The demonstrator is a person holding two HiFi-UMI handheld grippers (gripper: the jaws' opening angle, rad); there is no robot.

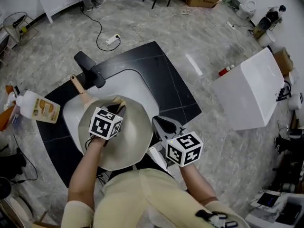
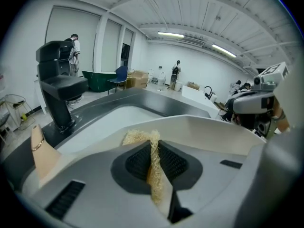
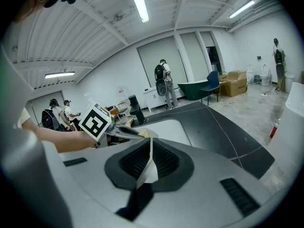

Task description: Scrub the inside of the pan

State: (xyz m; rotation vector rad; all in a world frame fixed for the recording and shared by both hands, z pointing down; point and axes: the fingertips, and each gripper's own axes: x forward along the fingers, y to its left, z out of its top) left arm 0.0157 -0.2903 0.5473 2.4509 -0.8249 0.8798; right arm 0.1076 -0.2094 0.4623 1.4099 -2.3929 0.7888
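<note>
A wide cream pan [image 1: 134, 144] sits tilted over the white sink [image 1: 130, 82], its wooden handle [image 1: 77, 85] pointing to the far left. My left gripper [image 1: 116, 109] is over the pan's far side, shut on a tan fibrous scrub pad [image 2: 152, 167] that pokes out past the jaws against the pan wall [image 2: 204, 127]. My right gripper [image 1: 159, 124] is at the pan's right edge, shut on its thin rim [image 3: 150, 167]. The right gripper view shows the left gripper's marker cube [image 3: 97, 121] and the scrub pad [image 3: 142, 134] beyond.
A black faucet [image 1: 90, 68] stands at the sink's far left, on a dark counter [image 1: 164, 77]. A soap bottle [image 1: 40, 107] lies at the left. A white box [image 1: 251, 89] stands on the floor to the right. Cables and cartons lie further off.
</note>
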